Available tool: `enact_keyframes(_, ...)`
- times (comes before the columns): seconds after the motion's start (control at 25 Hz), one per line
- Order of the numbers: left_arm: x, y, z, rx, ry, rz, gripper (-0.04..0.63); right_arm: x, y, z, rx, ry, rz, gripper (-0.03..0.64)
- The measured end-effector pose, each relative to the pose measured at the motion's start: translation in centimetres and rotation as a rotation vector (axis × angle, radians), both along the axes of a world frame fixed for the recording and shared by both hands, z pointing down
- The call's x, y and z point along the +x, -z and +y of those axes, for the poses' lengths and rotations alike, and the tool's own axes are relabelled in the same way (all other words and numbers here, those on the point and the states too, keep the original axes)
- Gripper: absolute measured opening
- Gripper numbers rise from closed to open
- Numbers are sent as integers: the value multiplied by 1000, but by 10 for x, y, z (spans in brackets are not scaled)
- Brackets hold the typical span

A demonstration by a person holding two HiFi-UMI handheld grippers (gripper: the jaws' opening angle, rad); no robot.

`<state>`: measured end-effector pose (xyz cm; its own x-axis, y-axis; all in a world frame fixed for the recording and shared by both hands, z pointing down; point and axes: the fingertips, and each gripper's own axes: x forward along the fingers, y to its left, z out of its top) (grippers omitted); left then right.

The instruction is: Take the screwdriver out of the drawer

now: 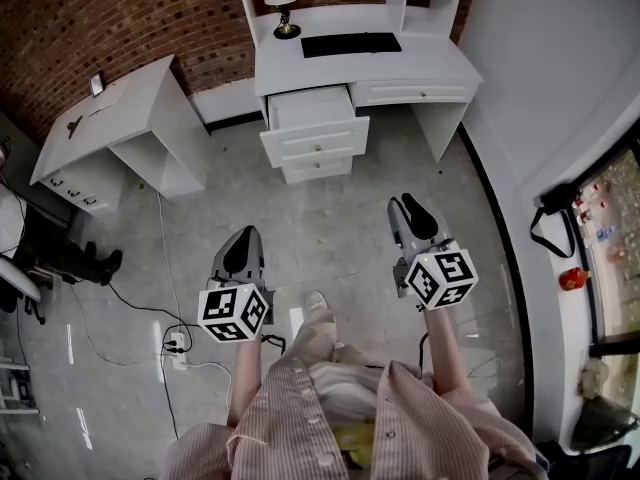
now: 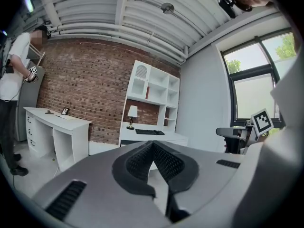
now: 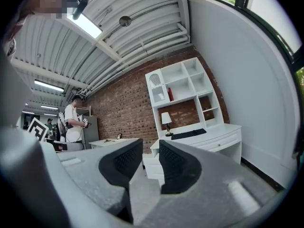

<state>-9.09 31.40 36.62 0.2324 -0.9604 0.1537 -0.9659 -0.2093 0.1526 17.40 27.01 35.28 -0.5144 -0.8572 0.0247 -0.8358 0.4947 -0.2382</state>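
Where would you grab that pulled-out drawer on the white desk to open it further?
Take the small knob in the middle of the drawer front, coming straight at it from the room side. The drawer slides out that way, and the knob looks like the only part that sticks out to pinch.

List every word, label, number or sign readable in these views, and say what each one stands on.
No text can be read in any view.
Left marker cube and right marker cube: black-and-white square patterns only, no letters or digits.
Keyboard: key legends too small to read.
Small frame: too small to read.
Items on the window ledge: too blurred to read.
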Motion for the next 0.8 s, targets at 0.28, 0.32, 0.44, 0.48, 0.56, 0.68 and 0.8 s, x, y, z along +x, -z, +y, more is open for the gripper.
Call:
enact_keyframes(0.28,-16,0,-71,-3,-9,15,0,-17,-2,-70,-13,-11,0,112)
enact_keyframes(0.32,-18,0,-80,-3,-12,12,0,-22,-3,-79,-15,-7,4,115)
enact_keyframes(0.44,-28,0,-105,-8,-15,11,0,-34,-6,-103,-22,1,17,119)
enact_keyframes(0.48,-32,0,-113,-11,-16,13,0,-37,-7,-110,-24,0,19,121)
enact_keyframes(0.56,-38,-2,-127,-17,-18,15,0,-42,-8,-124,-31,-7,17,127)
enact_keyframes(0.68,-48,-4,-147,-22,-19,22,0,-50,-11,-144,-41,-9,17,130)
enact_keyframes(0.8,-58,-6,-166,-24,-18,30,0,-60,-12,-163,-48,-6,29,133)
